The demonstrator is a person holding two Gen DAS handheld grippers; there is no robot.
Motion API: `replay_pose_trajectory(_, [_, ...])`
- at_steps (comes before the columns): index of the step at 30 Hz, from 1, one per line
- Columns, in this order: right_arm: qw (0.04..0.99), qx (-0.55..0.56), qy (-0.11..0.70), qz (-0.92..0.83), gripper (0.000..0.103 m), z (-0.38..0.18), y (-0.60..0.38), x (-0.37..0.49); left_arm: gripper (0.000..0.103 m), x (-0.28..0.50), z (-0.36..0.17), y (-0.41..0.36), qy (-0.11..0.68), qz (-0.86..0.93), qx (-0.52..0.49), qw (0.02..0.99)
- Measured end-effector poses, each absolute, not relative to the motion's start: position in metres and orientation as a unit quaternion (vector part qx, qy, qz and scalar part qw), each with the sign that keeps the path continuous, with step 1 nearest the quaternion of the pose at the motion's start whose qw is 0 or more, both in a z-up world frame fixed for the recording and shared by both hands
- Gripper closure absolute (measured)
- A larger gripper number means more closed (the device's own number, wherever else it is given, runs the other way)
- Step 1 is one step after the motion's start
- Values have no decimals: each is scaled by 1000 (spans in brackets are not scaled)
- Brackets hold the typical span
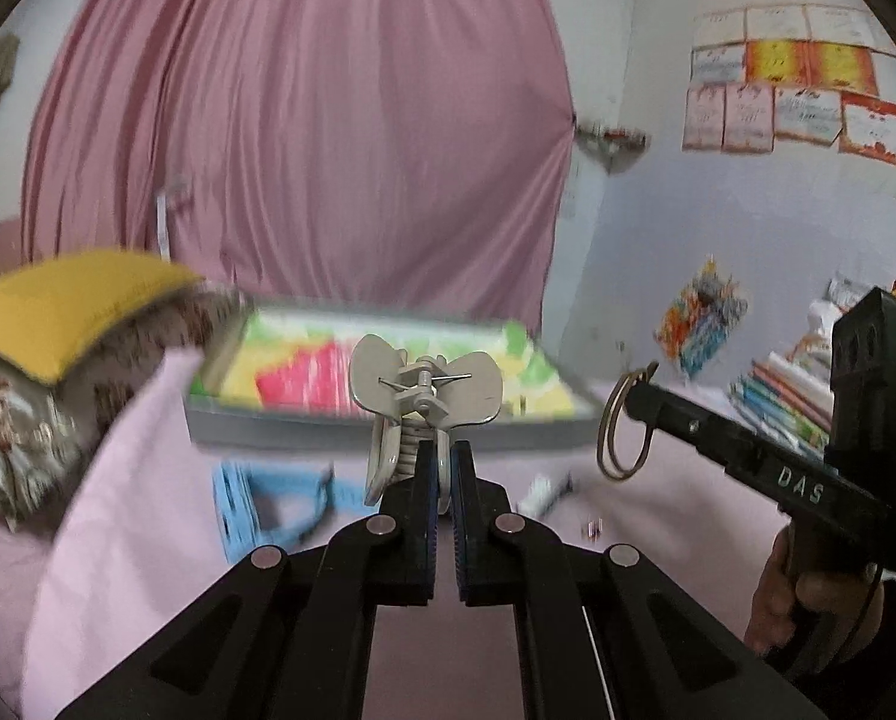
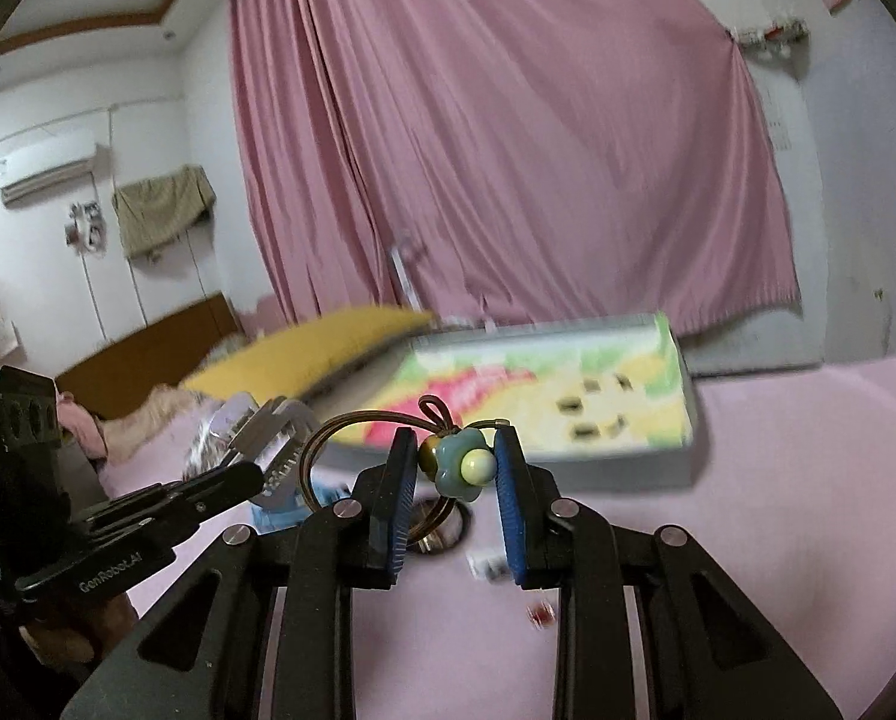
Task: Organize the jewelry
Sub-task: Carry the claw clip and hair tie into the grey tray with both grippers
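My left gripper [image 1: 442, 456] is shut on a beige claw hair clip [image 1: 427, 396] and holds it above the pink bed. My right gripper [image 2: 455, 450] is shut on a brown hair tie with a blue flower bead [image 2: 457, 465]. The tie's loops [image 1: 622, 432] hang from the right gripper's tip in the left wrist view. The clip [image 2: 268, 450] also shows at the left in the right wrist view. A grey tray [image 1: 388, 429] with a colourful lining lies ahead on the bed. It holds several small dark pieces [image 2: 592, 408].
A yellow pillow [image 1: 70, 306] lies on a floral one at the left. A blue item [image 1: 268, 498] and small items [image 2: 490, 564] lie on the pink sheet [image 2: 778, 510]. A pink curtain [image 1: 304, 120] hangs behind. Books [image 1: 778, 402] are stacked at the right.
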State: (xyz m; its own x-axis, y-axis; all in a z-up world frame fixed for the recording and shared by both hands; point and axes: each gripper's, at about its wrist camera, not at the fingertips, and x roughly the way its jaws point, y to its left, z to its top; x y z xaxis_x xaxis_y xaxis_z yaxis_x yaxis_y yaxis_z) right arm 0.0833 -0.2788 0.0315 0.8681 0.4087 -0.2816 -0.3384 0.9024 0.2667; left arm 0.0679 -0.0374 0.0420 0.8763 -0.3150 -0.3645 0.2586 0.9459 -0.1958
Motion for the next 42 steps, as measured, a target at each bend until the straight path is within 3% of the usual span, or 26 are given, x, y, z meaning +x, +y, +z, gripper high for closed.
replay_pose_trajectory(9, [976,77,111,172,80,55,-255,109,99,99,72,-35,118,-128,-39,984])
replay_pose_trajectory(18, [981,57,119,140,80,61,-239,156,99,157,79,-37,121,-110,-22,986])
replay_pose_trajectory(25, [973,63,182,124,80,44,-234,196,99,207,69,-33,199,-96,-33,975])
replay_pose_trajectory(33, [948,71,289,108,80,11,-242,233,99,251,29,-23,360,-93,-50,927])
replay_pose_trajectory(42, [913,82,384,111,80,-19,-244,259,99,266,9,-23,437,-111,-59,891])
